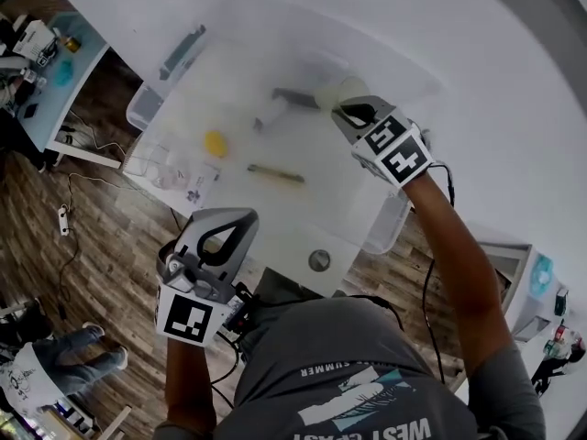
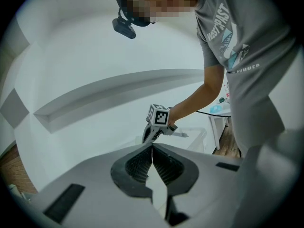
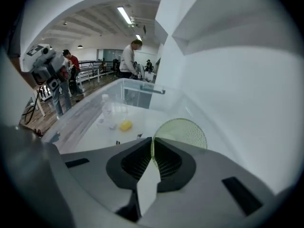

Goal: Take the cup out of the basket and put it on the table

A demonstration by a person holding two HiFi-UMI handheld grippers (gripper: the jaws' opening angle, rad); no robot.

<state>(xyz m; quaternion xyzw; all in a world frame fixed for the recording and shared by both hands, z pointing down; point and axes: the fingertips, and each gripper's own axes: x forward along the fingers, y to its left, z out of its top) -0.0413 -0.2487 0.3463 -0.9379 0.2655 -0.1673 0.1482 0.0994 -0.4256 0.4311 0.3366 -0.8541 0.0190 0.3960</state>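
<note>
A pale green see-through cup [image 1: 341, 91] stands inside the clear plastic basket [image 1: 151, 108] on the white table [image 1: 495, 81]. My right gripper [image 1: 356, 114] reaches into the basket's far right part and is shut on the cup's rim. In the right gripper view the thin rim of the cup [image 3: 183, 132] is pinched between the jaws of the right gripper [image 3: 152, 152]. The left gripper [image 1: 226, 220] hangs off the table's near edge, by the person's body, shut and holding nothing. Its own view shows the left gripper [image 2: 152, 157] closed, with the right gripper [image 2: 153, 133] far beyond it.
The basket also holds a small yellow object [image 1: 215, 142], a dark tool [image 1: 295, 97], a thin stick [image 1: 275, 173] and clear plastic items [image 1: 174, 167]. A round fitting [image 1: 319, 260] sits on the table's near edge. A second table [image 1: 57, 70] stands left. People stand beyond the basket [image 3: 127, 60].
</note>
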